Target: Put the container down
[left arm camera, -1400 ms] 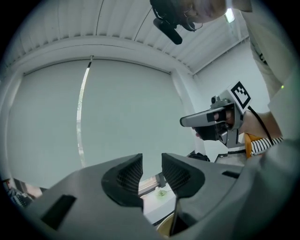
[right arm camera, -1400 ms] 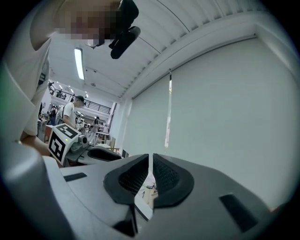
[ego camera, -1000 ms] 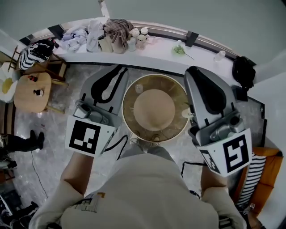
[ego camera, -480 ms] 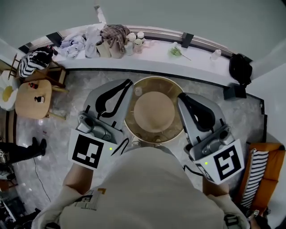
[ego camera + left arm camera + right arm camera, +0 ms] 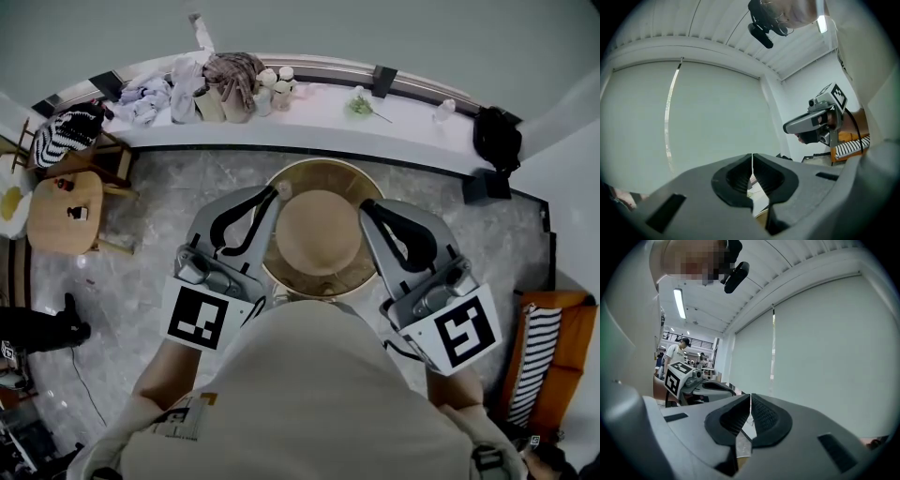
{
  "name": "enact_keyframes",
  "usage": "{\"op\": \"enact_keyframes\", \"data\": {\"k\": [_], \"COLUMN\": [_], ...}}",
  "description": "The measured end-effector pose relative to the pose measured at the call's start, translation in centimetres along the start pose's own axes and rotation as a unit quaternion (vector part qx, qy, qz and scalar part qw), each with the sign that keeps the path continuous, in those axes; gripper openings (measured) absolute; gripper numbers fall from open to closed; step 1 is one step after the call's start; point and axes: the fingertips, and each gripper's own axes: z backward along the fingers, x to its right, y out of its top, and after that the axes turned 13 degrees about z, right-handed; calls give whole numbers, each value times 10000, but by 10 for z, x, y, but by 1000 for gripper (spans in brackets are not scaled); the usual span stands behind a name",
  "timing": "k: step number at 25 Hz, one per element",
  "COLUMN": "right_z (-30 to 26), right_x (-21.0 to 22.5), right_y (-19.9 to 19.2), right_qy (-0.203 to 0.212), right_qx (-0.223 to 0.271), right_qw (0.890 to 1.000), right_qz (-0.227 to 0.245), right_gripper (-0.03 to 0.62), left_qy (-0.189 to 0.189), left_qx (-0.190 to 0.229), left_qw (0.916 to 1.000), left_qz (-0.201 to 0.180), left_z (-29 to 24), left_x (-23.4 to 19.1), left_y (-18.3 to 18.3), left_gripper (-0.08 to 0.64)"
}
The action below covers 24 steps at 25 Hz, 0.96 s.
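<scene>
1. Container (image 5: 319,173) was seen over the floor (image 5: 141,281), between the left hand-held gripper (image 5: 752,160) and right hand-held gripper (image 5: 750,402).
2. Both were closed on nothing.
3. A drop could be caused by weak side pressure.

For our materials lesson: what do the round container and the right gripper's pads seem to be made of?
Container: probably wood or bamboo, matte finish; tan-brown rim with a paler flat centre.
Right gripper's pads: likely black rubber, matte, with a fine ribbed texture.
</scene>
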Motion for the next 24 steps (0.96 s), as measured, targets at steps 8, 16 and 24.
{"op": "enact_keyframes", "data": {"k": [8, 16, 24], "right_z": [5, 10, 12], "right_x": [5, 4, -1], "right_y": [3, 5, 2], "right_qy": [-157, -141, -90], "right_qx": [128, 149, 64], "right_qw": [9997, 9994, 9997], "right_qz": [169, 276, 238], "right_gripper": [14, 14, 14], "left_qy": [-23, -46, -42], "left_qx": [-105, -105, -114], "left_qw": [9999, 9999, 9999], "left_qz": [-25, -61, -78], "left_z": [7, 10, 14], "left_x": [3, 8, 11], "left_y": [-6, -3, -3], "left_gripper": [15, 15, 15]}}
